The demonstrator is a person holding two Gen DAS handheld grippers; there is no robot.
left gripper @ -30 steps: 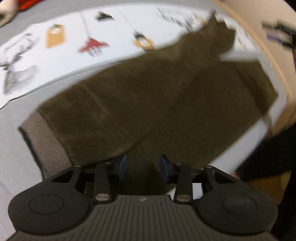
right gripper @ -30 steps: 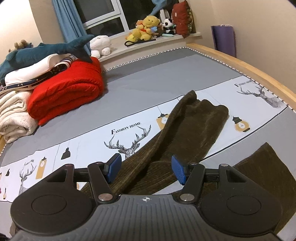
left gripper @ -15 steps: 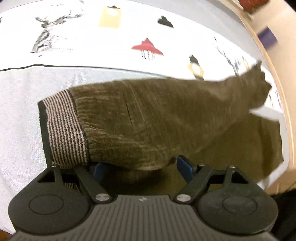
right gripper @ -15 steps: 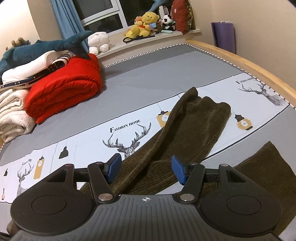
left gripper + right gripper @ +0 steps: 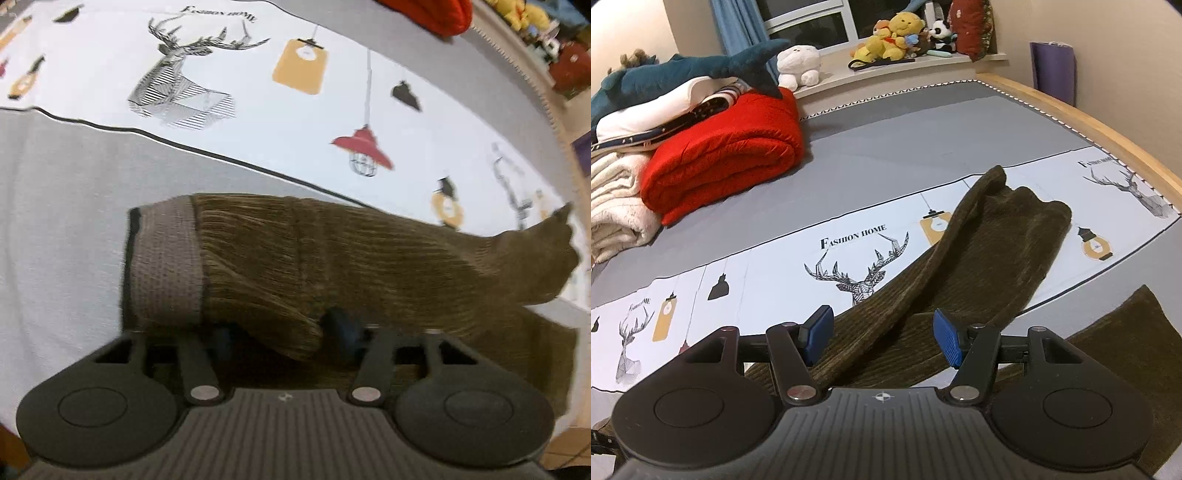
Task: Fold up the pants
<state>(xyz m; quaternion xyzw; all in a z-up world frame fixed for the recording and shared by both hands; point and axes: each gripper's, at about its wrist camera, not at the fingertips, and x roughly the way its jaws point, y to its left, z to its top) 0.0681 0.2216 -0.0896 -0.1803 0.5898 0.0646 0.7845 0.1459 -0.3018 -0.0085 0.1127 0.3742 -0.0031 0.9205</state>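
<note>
Dark olive corduroy pants (image 5: 332, 258) lie on the bed sheet (image 5: 55, 221). Their ribbed grey-brown waistband (image 5: 166, 266) is at the left and the legs trail off to the right. My left gripper (image 5: 280, 334) points steeply down at the near edge just right of the waistband. Its jaws are closing, and a fold of the fabric bulges between the blue pads. In the right wrist view the pants (image 5: 997, 240) run away from me, one leg doubled over. My right gripper (image 5: 882, 336) hovers open above them with nothing pinched between its pads.
A red folded quilt (image 5: 727, 166), white blankets (image 5: 617, 206) and a blue shark plush (image 5: 683, 70) are piled at the back left. Plush toys (image 5: 894, 37) sit on the windowsill. The wooden bed frame (image 5: 1108, 136) borders the right side, with a purple bag (image 5: 1052, 70) beyond it.
The left view has rolled and slid, so the waistband now sits at the left. Its jaws widened, then narrowed around a fabric fold. The right gripper crept forward over the pants, jaws unchanged.
</note>
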